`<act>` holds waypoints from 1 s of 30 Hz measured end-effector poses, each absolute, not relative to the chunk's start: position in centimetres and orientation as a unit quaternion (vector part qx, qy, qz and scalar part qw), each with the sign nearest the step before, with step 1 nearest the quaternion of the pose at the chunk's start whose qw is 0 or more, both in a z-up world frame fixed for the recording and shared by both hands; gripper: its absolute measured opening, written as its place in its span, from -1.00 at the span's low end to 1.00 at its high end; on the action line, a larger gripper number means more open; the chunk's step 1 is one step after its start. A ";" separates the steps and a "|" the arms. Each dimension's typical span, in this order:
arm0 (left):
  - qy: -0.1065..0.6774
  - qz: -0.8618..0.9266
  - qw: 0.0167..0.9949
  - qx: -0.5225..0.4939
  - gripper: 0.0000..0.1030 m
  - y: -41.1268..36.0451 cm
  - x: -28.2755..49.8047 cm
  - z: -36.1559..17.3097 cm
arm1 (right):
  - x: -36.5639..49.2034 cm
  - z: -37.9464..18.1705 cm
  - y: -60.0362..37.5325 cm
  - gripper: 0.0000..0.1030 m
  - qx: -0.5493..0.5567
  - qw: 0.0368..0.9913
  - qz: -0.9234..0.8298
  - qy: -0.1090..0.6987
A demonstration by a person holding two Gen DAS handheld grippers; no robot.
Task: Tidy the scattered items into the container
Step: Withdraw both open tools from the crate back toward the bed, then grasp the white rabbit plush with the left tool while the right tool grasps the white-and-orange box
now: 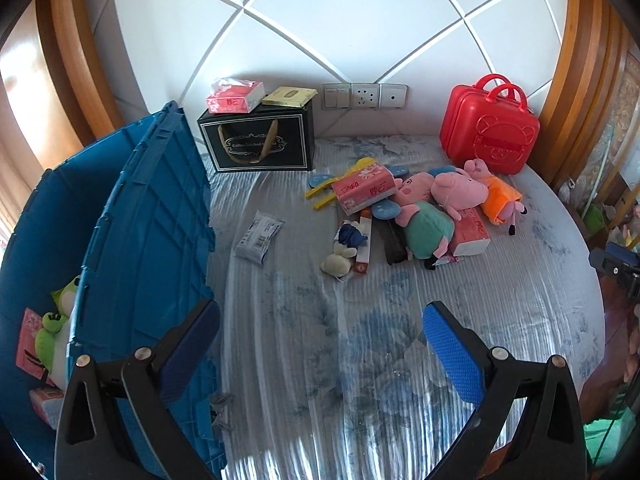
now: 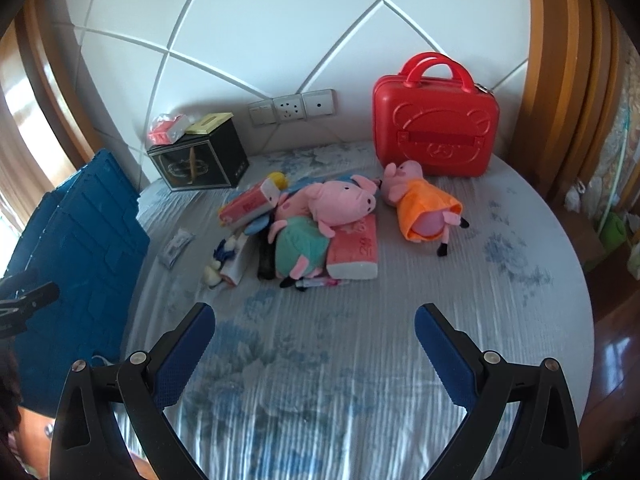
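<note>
A heap of items lies mid-bed: pink pig plush toys [image 1: 428, 216] [image 2: 340, 200], one in an orange dress [image 1: 498, 194] [image 2: 424, 204], red tissue packs [image 1: 364, 190] [image 2: 354, 250], a small white and blue plush [image 1: 344, 248] and a grey wipes packet [image 1: 259, 237] [image 2: 175, 246]. The blue crate [image 1: 148, 240] [image 2: 80, 248] stands at the left with its lid up; a green frog plush [image 1: 52, 328] and pink packs lie inside. My left gripper [image 1: 320, 332] is open and empty beside the crate. My right gripper [image 2: 314, 334] is open and empty, short of the heap.
A black gift box [image 1: 260, 142] [image 2: 200, 160] with a tissue pack and a gold box on top stands at the headboard. A red case [image 1: 490, 128] [image 2: 436, 120] stands at the back right. The bed's round edge [image 2: 576, 320] drops to the floor on the right.
</note>
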State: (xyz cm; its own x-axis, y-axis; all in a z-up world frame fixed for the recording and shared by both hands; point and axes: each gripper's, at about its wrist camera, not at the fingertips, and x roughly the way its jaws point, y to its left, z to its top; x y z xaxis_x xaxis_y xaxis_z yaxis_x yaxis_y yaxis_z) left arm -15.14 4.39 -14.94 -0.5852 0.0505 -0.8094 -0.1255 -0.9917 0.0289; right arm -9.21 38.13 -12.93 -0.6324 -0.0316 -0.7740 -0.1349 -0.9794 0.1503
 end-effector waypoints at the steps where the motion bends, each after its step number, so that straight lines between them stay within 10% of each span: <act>1: 0.040 0.889 0.052 -0.454 1.00 4.5 -15.6 -15.5 | -9.5 -13.1 38.2 0.97 -0.428 0.030 0.898 0.096; 25: 0.140 0.850 0.103 -0.497 0.96 8.2 -31.4 -38.4 | -16.7 -25.3 35.7 0.97 -0.509 0.036 0.855 0.095; 30: 0.132 0.848 0.121 -0.500 0.68 7.9 -33.6 -42.5 | -20.5 -29.1 33.6 0.97 -0.512 0.030 0.853 0.100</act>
State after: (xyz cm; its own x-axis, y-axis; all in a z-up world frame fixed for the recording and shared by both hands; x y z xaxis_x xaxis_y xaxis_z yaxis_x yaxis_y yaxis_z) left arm -33.63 7.88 -42.51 -0.4714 0.0731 -0.8789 -0.3360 -0.9363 0.1023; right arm -20.47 33.57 -29.11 -0.4739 -0.0518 -0.8791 -0.1539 -0.9780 0.1406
